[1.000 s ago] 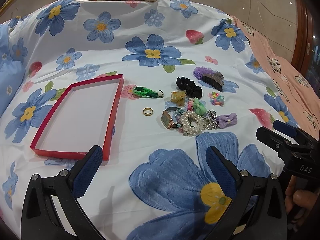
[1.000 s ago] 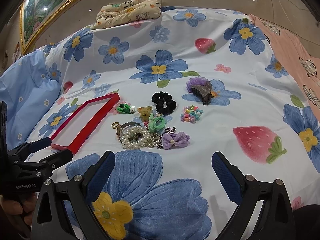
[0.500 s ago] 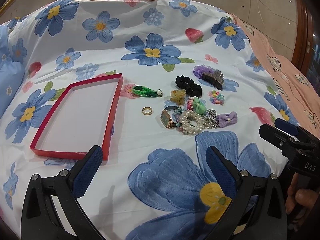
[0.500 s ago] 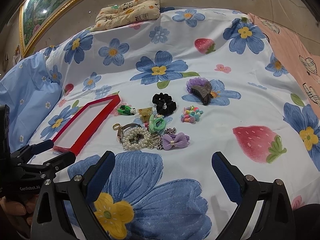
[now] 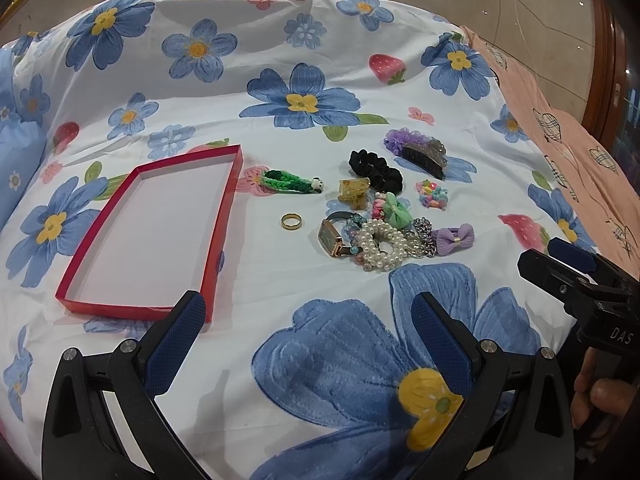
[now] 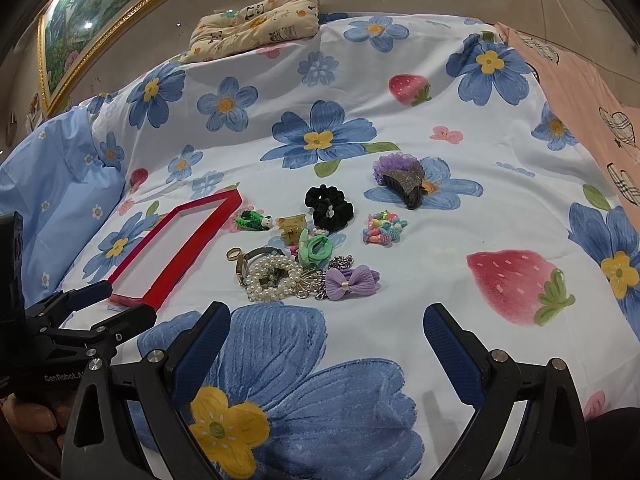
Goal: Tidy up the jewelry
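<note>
- A floral bedsheet (image 5: 280,32) printed with blue flowers and strawberries is covering the surface, with a pale blue pillow (image 6: 48,184) lying at its far left edge.
- A shallow red tray (image 5: 224,216) is sitting on the left part of the sheet, with nothing showing on its white floor.
- The left gripper (image 5: 308,332) is hovering above the sheet just in front of the tray, its blue-padded jaws standing wide apart and gripping nothing.
- A green braided clip (image 5: 290,182) is lying just right of the tray's far corner, and a gold ring (image 5: 291,221) is resting alone between the tray and the main cluster.
- A watch (image 5: 332,236), a pearl bracelet (image 5: 380,244) and a silver chain (image 5: 424,236) are lying bunched together, touching, in the middle of the sheet.
- An amber claw clip (image 5: 352,190), a black scrunchie (image 5: 376,170) and a green bow tie (image 5: 396,210) are sitting just behind that bunch.
- A purple bow (image 5: 454,238), coloured beads (image 5: 432,194) and a dark hair claw (image 5: 424,154) resting on a purple scrunchie (image 5: 396,138) are lying further right.
- The right gripper (image 6: 326,340) is hanging over a large blue flower in front of the cluster, its jaws spread wide and holding nothing; a hand (image 5: 600,396) is gripping its handle.
- A peach blanket (image 5: 560,120) is running along the far right edge.
</note>
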